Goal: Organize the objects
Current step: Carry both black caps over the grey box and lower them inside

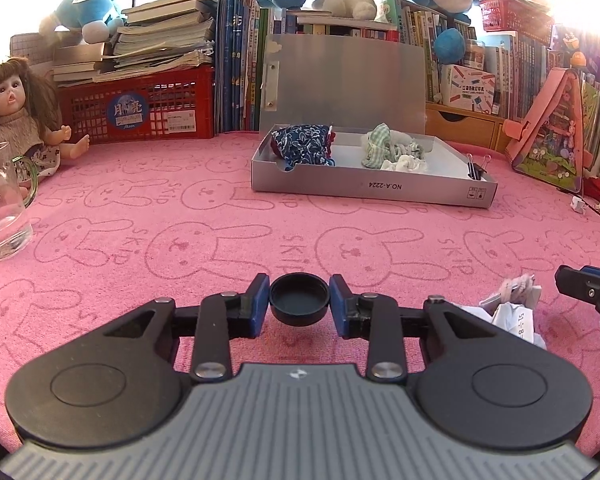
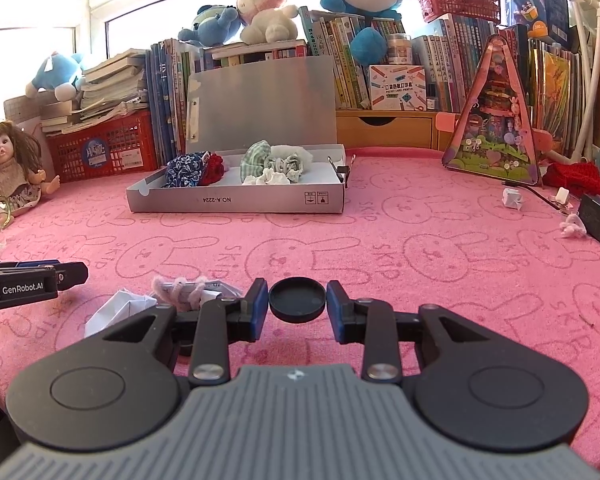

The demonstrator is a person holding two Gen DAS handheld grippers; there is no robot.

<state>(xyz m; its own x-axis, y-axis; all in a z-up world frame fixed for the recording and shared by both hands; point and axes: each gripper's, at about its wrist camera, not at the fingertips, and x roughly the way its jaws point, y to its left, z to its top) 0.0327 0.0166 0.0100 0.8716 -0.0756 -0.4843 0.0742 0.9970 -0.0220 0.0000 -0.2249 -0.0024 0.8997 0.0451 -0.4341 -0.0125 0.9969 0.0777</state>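
Each hand's fingers point(image 1: 299, 300) point(image 2: 297, 300) pinch a small black lid point(image 1: 299, 299) point(image 2: 297, 299) by its edges, so a loose squeeze could drop it.

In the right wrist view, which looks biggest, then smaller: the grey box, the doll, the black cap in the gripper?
1. Grey box, clearly largest.
2. Doll.
3. Black cap, smallest, though it sits nearest the camera, so it truly is smaller still.

we see a pink bunny-print cloth point(image 2: 380, 248) underfoot, crowded bookshelves point(image 2: 452, 60) at twelve o'clock, and bright windows point(image 2: 40, 56) glaring at eleven.
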